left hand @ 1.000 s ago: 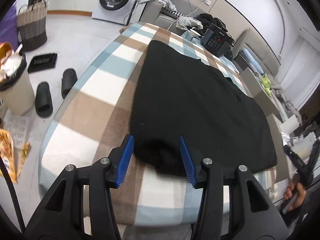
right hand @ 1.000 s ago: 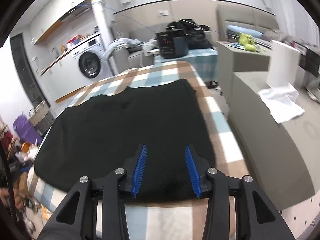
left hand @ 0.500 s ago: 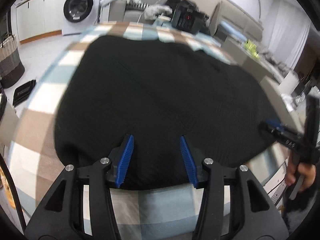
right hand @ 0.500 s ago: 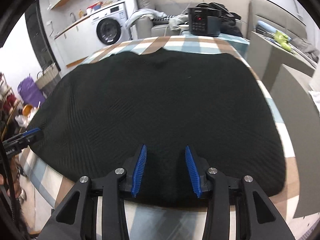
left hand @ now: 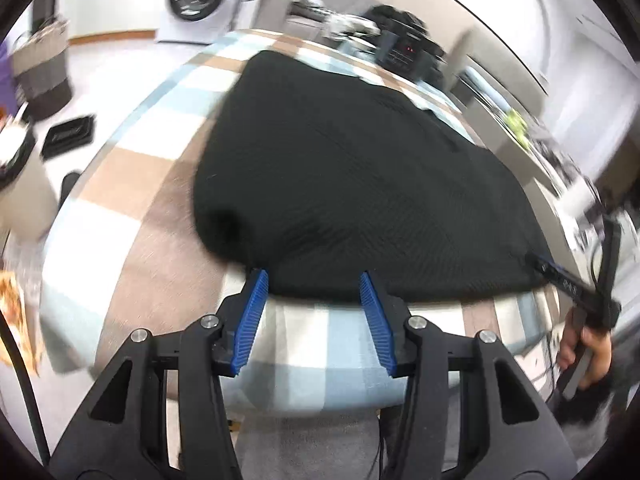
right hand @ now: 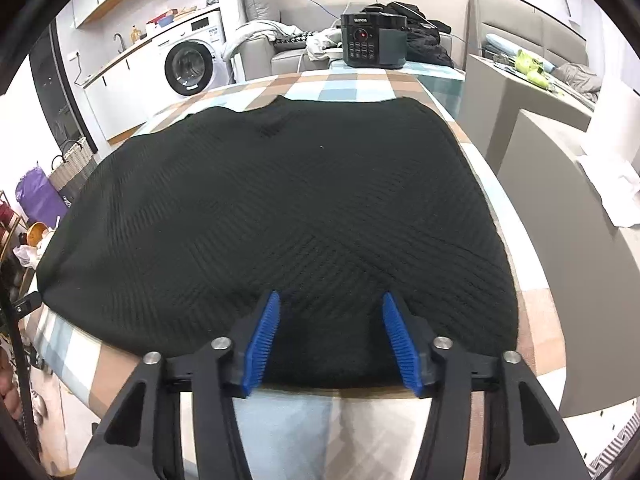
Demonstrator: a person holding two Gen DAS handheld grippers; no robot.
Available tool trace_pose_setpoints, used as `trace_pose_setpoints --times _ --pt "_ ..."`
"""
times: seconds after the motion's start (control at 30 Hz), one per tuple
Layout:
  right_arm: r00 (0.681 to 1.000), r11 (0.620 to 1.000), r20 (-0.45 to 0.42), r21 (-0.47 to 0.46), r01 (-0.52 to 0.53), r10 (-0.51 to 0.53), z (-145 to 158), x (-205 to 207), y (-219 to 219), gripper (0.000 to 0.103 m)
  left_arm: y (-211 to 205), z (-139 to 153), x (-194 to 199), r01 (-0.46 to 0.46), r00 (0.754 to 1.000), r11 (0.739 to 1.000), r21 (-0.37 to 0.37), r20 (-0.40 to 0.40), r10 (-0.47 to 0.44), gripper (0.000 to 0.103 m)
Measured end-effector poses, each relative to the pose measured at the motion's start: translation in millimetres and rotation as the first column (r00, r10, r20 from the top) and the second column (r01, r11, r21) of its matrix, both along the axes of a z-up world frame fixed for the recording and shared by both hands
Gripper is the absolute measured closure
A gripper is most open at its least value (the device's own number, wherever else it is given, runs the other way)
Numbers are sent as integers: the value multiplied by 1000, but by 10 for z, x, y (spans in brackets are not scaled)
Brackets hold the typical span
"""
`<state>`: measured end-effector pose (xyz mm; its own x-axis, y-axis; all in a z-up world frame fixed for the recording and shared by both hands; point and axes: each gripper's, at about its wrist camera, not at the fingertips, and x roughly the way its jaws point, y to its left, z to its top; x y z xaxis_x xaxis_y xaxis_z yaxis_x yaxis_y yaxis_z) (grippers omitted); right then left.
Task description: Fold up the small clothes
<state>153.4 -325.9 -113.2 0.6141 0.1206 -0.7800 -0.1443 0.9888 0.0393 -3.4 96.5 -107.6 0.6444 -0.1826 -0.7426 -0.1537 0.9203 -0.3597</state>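
A black knit garment (left hand: 360,168) (right hand: 280,200) lies spread flat on the table with the checked cloth (left hand: 132,208) (right hand: 340,84). My left gripper (left hand: 313,280) is open at the garment's near edge, towards its left corner, with only the hem at its fingertips. My right gripper (right hand: 330,300) hangs over the near edge further right. Its jaws are opening, the cloth lies between them and the pads do not press on it. In the blurred left wrist view the right gripper (left hand: 560,276) shows at the garment's right corner, held by a hand (left hand: 584,352).
A black appliance with a keypad (right hand: 372,46) stands at the table's far end. A washing machine (right hand: 188,68) is at the back left, a wicker basket (left hand: 44,76) on the floor to the left, and grey counters (right hand: 560,208) run close along the table's right side.
The right gripper's jaws have widened and it has sunk closer to the garment's near edge. The left gripper left the bunched corner, swung along the hem and now sits left of the middle.
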Motion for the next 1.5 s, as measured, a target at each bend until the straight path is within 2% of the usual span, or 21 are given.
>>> trace_pose_setpoints --times 0.13,0.23,0.43,0.47,0.53,0.6,0.83,1.0,1.17,1.27,1.33,1.4,1.47,1.5 --pt "999 999 0 23 -32 32 40 -70 91 46 167 -99 5 -117 993 993 -27 -24 116 55" --pt "999 999 5 22 -47 47 60 -103 137 45 223 -84 107 -163 987 986 -26 1 163 55" --pt "999 999 2 35 -33 33 78 -130 150 44 132 -141 493 -191 981 982 4 39 191 55" --pt "1000 999 -1 35 -31 31 81 -130 151 44 94 -150 557 -195 980 981 23 44 194 58" --pt "999 999 -1 31 -36 36 88 -135 169 44 62 -177 651 -197 980 980 36 49 195 82" --pt "999 999 0 24 -38 38 99 -118 195 44 115 -167 645 -211 976 977 16 64 210 88" --pt "998 997 -3 44 -56 57 74 -92 247 43 414 -62 395 -261 962 964 40 87 257 91" --pt "996 995 -1 44 -87 87 82 -92 332 43 412 107 368 -265 955 964 28 142 258 91" --pt "997 996 3 51 -72 72 96 -132 240 43 139 489 480 -201 957 976 89 230 176 92" --pt "999 997 6 53 -52 52 116 -152 170 43 -213 731 678 -110 957 984 140 284 67 92" --pt "999 998 12 54 -39 38 144 -179 114 43 -538 852 814 -18 950 988 156 311 -32 92" --pt "1000 998 18 53 -23 23 174 -206 51 42 -915 912 923 96 935 978 185 320 -152 92" --pt "1000 999 22 54 -3 2 202 -229 -26 42 -1365 900 978 218 910 954 205 310 -275 92" --pt "1000 998 22 57 9 -11 214 -238 -79 42 -1603 840 1007 291 894 934 209 290 -343 92"
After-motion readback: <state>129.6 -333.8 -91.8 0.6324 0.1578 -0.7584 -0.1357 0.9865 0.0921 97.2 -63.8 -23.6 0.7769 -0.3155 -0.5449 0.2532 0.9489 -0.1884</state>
